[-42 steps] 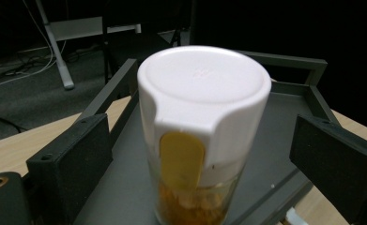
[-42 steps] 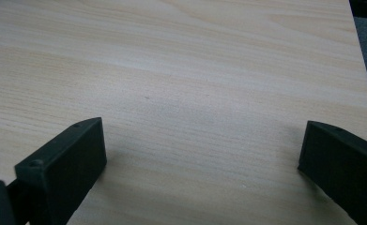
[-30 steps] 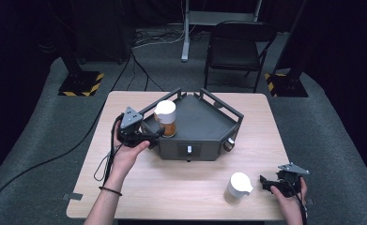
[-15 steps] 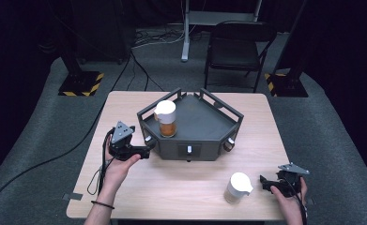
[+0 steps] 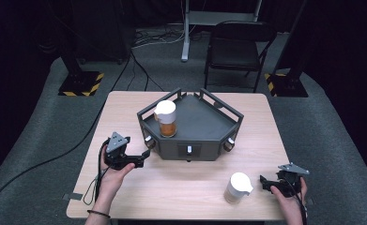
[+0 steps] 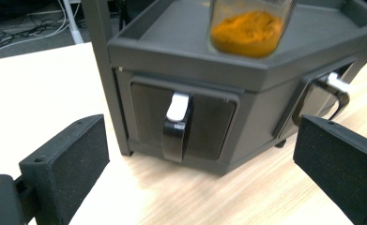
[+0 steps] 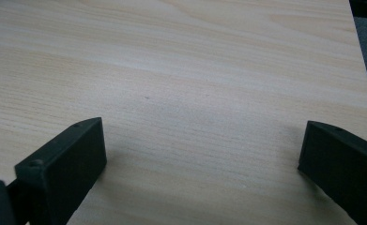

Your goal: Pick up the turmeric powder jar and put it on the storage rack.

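A dark angular stand (image 5: 204, 126) with small drawers in its sides sits mid-table. On its top tray stands a glass jar of orange powder (image 5: 165, 119) with a white lid; the jar (image 6: 249, 28) is also seen in the left gripper view. My left gripper (image 5: 142, 157) is low at the stand's left front corner, facing a drawer with a black and white handle (image 6: 176, 126). The left gripper (image 6: 202, 140) is open; its jaws have just been opening, with nothing between them. My right gripper (image 5: 264, 180) rests open at the table's near right; the right gripper (image 7: 200, 145) is over bare wood.
A white lidded container (image 5: 236, 187) stands just left of the right gripper. A second drawer handle (image 6: 333, 91) shows on the stand's neighbouring face. A black chair (image 5: 235, 51) and floor stands lie beyond the table's (image 5: 125, 108) far edge.
My left gripper has drawn back from the jar, down and to the near left, to the stand's front corner. The jar stays on the tray. The right hand has not moved.
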The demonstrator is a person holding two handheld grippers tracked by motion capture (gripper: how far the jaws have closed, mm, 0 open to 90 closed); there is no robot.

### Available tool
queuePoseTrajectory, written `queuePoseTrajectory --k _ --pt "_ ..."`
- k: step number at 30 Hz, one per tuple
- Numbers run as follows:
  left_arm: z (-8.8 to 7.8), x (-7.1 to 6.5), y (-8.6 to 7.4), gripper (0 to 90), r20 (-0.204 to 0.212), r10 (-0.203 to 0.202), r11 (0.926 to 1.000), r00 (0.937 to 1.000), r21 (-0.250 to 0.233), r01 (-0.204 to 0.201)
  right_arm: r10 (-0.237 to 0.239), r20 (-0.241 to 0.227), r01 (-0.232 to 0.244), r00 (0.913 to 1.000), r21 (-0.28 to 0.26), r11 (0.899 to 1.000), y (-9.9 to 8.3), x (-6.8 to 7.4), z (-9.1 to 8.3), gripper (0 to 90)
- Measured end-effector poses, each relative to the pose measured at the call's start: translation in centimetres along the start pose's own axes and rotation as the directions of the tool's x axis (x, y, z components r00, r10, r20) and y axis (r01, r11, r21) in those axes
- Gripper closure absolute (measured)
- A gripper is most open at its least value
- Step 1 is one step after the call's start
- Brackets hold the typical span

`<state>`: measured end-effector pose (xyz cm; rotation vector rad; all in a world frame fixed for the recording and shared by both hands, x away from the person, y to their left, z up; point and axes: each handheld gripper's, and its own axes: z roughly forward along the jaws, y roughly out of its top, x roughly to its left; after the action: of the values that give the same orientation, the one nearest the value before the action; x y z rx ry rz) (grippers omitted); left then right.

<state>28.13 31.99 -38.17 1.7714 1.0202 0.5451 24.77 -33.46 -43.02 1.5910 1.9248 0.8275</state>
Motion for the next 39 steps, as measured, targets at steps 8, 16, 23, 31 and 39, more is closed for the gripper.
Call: queuePoseTrajectory --k 8,16,23,31,39 --pt "0.0 0.4 -1.6 3.4 -0.005 -0.018 0.9994 0.9998 0.029 0.018 0.0 0.0 0.0 1.0 0.0 1.0 0.0 0.0 0.0 0.0" --pt "-0.1 1.1 -3.1 3.4 -0.017 -0.043 0.9976 0.9989 0.054 0.044 0.0 0.0 0.0 1.0 0.0 1.0 0.0 0.0 0.0 0.0" --pt "-0.3 1.6 -4.3 3.5 -0.031 -0.062 0.995 0.9976 0.076 0.065 0.0 0.0 0.0 1.0 0.0 1.0 0.0 0.0 0.0 0.0" --pt "-0.1 2.2 -5.3 3.5 -0.05 -0.087 0.9899 0.9949 0.108 0.092 0.0 0.0 0.0 1.0 0.0 1.0 0.0 0.0 0.0 0.0" --pt "0.4 2.4 -5.6 3.5 -0.054 -0.097 0.9798 0.9939 0.171 0.104 0.0 0.0 0.0 1.0 0.0 1.0 0.0 0.0 0.0 0.0"
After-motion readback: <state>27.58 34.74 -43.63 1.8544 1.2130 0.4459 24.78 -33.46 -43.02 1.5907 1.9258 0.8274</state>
